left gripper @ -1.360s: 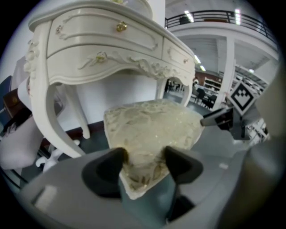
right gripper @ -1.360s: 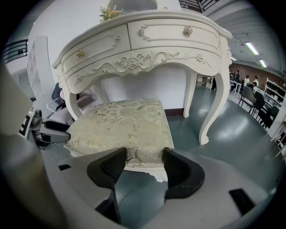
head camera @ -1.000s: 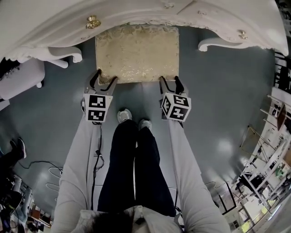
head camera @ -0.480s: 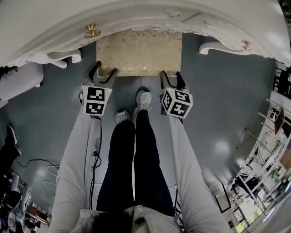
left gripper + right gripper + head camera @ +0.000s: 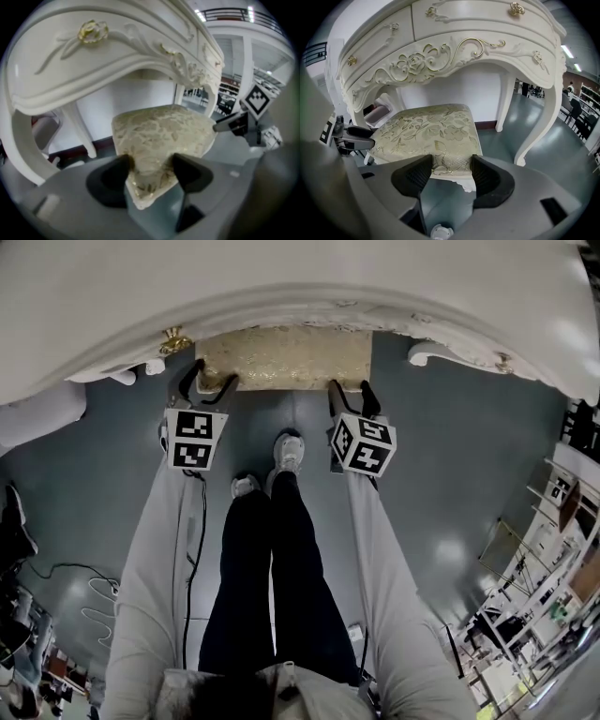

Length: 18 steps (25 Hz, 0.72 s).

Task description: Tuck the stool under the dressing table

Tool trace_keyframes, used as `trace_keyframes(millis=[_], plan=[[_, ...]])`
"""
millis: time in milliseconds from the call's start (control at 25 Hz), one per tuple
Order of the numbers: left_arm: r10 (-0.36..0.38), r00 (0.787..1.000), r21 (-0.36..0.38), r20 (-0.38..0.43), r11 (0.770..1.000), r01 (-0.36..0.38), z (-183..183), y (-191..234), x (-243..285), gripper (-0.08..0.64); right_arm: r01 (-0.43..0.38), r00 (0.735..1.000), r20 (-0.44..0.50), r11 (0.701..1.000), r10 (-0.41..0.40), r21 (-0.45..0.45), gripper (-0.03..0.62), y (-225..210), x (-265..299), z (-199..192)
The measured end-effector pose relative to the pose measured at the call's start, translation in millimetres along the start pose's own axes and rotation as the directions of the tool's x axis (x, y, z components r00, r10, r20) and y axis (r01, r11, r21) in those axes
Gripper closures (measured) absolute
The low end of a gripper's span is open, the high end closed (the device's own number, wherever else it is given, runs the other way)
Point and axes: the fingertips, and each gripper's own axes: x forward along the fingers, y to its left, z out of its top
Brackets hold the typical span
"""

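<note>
A white dressing table (image 5: 281,292) with gilt carving fills the upper head view. Its curved legs stand on a grey-blue floor (image 5: 450,474).

The stool (image 5: 286,357), a white frame with a gold floral cushion, stands in the knee space between those legs. From above only the front strip of its seat shows beyond the tabletop edge. In the right gripper view the stool (image 5: 426,129) sits below the carved apron of the dressing table (image 5: 454,51).

The person's dark-trousered legs (image 5: 272,587) stand just behind the stool, one pale shoe (image 5: 288,451) ahead of the other.

The left gripper (image 5: 211,382) meets the seat's front left corner. In the left gripper view, the left gripper (image 5: 149,168) has its jaws set fairly wide, both pressed against the cushion corner of the stool (image 5: 159,133).

The right gripper (image 5: 350,395) meets the front right corner. In its own view, the right gripper (image 5: 450,171) likewise has wide-set jaws closed on the seat's edge.

A brass knob (image 5: 173,339) marks the table's left front.
</note>
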Motion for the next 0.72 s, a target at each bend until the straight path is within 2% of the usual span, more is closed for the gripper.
trace_keyframes(millis=[480,720], plan=[[0.052,0.999,-0.019,-0.005,0.998,-0.052,18,-2,20,0.250,-0.050,0.999,0.001,0.998,0.050,-0.030,0.341,-18,18,22],[0.056,0.998,-0.013,-0.005,0.998,-0.056,21,10,16,0.250,-0.028,1.000,0.007,0.999,0.029,-0.035,0.341,-7,18,26]])
